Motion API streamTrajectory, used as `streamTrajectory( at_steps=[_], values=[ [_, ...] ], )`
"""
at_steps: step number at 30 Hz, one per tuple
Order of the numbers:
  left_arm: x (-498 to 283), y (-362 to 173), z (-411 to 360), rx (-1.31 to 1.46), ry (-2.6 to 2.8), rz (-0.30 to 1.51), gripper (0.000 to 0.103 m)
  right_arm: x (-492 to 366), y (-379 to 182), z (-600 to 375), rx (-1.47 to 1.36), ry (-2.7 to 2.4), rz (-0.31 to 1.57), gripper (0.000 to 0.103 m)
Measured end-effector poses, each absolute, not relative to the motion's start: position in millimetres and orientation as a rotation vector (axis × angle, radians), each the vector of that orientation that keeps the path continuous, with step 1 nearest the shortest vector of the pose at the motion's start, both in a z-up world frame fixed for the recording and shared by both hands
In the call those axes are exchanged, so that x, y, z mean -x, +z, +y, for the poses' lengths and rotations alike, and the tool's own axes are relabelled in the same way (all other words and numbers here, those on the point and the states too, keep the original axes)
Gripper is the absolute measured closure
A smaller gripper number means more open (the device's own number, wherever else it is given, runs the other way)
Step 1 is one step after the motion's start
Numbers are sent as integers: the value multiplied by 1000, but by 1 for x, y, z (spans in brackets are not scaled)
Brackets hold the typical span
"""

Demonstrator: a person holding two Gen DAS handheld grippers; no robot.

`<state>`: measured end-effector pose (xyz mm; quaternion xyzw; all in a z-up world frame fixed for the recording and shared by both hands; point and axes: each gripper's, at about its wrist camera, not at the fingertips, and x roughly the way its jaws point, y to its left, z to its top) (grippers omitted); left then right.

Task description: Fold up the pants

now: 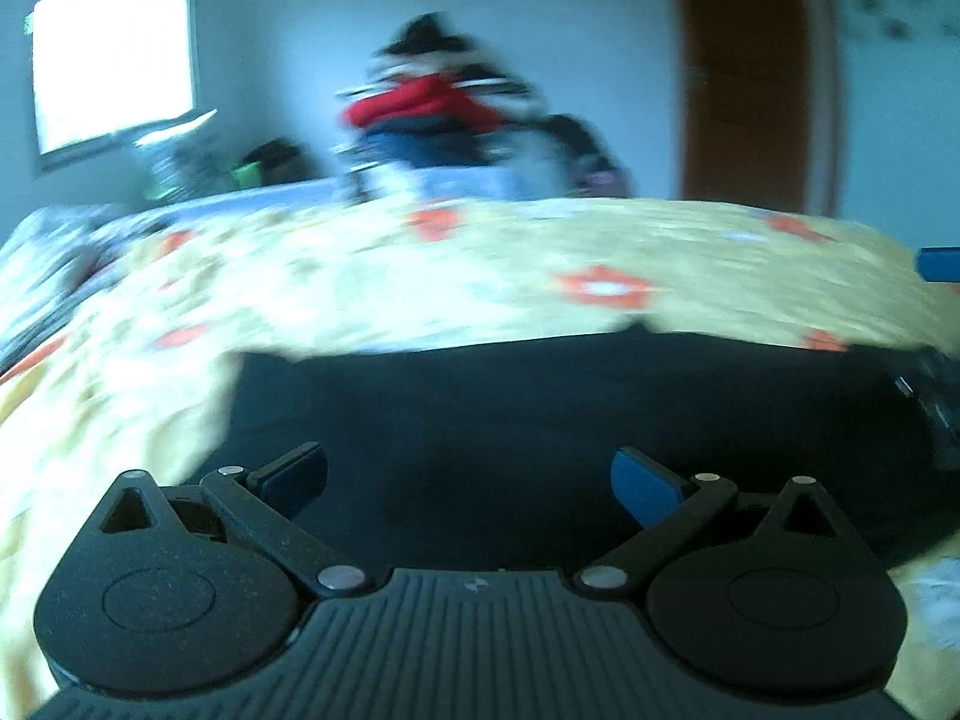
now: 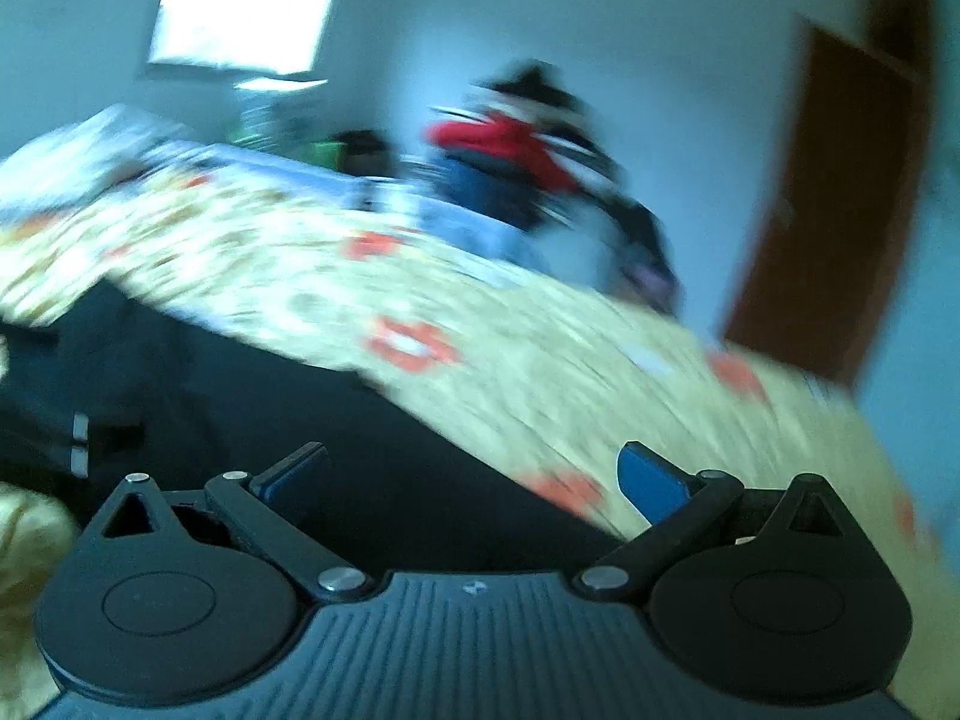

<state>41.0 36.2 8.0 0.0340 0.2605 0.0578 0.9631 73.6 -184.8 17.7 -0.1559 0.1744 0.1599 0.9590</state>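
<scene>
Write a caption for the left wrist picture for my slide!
Open left claw hovers over dark pants spread on a yellow flowered bedspread.

Left gripper fingers apart over dark pants on floral bedspread.

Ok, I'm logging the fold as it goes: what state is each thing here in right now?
left gripper: open, nothing between the fingers, above the pants.
right gripper: open, empty, over the pants' edge.
pants: dark, lying flat on the bedspread, not held.
bedspread: yellow floral, spread over the bed.
door: brown; open or shut, cannot tell.
</scene>
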Motion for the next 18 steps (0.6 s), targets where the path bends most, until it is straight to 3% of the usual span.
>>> streamTrajectory(
  at_steps=[7, 16, 18],
  values=[
    [-12, 30, 152, 10, 443, 542, 0, -51, 11, -51, 644, 611, 266, 0],
    [-1, 34, 207, 249, 441, 581, 3, -31, -24, 48, 901, 728, 198, 1],
    [0, 28, 213, 311, 414, 596, 2, -26, -34, 61, 954, 730, 191, 10]
  ],
)
